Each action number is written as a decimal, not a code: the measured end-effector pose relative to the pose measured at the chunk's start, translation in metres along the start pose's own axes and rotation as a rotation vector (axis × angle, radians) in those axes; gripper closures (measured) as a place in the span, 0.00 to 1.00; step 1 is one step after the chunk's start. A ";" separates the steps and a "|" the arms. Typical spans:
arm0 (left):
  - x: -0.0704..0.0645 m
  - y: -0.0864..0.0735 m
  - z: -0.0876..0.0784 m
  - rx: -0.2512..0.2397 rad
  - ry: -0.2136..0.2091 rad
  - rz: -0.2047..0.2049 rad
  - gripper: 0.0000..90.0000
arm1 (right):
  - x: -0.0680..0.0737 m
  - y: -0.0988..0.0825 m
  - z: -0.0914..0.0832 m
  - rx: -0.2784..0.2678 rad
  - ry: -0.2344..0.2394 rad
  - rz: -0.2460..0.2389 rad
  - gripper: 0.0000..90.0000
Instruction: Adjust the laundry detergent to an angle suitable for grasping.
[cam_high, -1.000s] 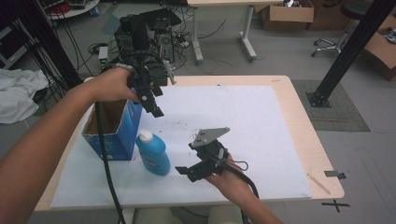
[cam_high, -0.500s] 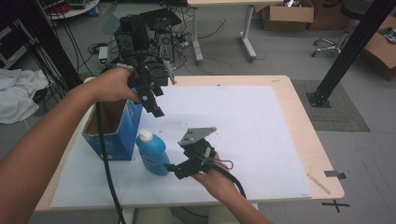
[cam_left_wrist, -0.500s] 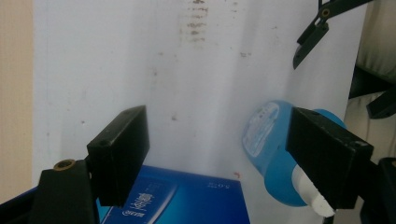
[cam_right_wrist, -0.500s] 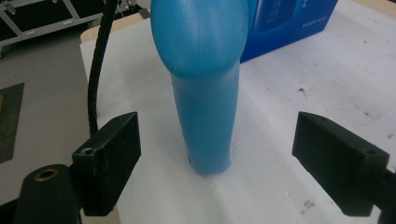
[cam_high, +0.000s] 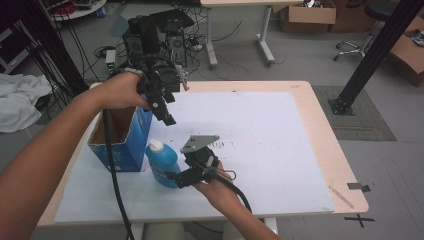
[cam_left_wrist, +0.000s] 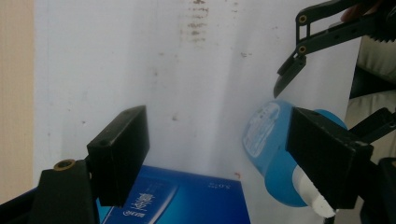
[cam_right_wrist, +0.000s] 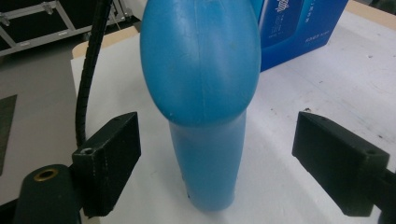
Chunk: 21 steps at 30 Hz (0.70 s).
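We hold the right gripper (cam_high: 176, 178) spread wide around the blue bottle (cam_high: 162, 162), pads clear of it. The left gripper (cam_high: 165, 111) hangs spread and empty above the blue box (cam_high: 131, 137) near the table's (cam_high: 320, 145) left edge.

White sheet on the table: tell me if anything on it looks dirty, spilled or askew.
The sheet carries dark smudges near its middle, just past the right gripper, seen also in the left gripper view. The bottle stands upright beside the blue box; nothing looks spilled.
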<state>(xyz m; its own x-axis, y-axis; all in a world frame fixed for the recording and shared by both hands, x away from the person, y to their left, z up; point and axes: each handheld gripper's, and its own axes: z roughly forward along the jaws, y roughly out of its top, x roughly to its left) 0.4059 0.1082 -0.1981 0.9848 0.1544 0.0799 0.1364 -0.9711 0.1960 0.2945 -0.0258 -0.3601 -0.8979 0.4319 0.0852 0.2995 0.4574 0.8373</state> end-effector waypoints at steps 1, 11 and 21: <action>0.000 0.000 0.000 0.001 0.000 0.000 0.25 | 0.000 0.000 0.002 -0.001 0.002 0.002 0.17; 0.000 0.001 0.000 0.005 0.004 0.004 0.25 | 0.005 -0.003 0.019 -0.008 -0.019 0.000 0.17; 0.000 0.001 0.001 0.004 0.006 0.006 0.25 | 0.009 -0.001 0.031 -0.049 -0.061 -0.003 0.17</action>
<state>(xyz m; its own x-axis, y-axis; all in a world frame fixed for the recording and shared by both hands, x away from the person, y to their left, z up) 0.4061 0.1069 -0.1984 0.9849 0.1498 0.0870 0.1310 -0.9726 0.1919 0.2961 0.0021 -0.3772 -0.8768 0.4782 0.0508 0.2795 0.4209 0.8630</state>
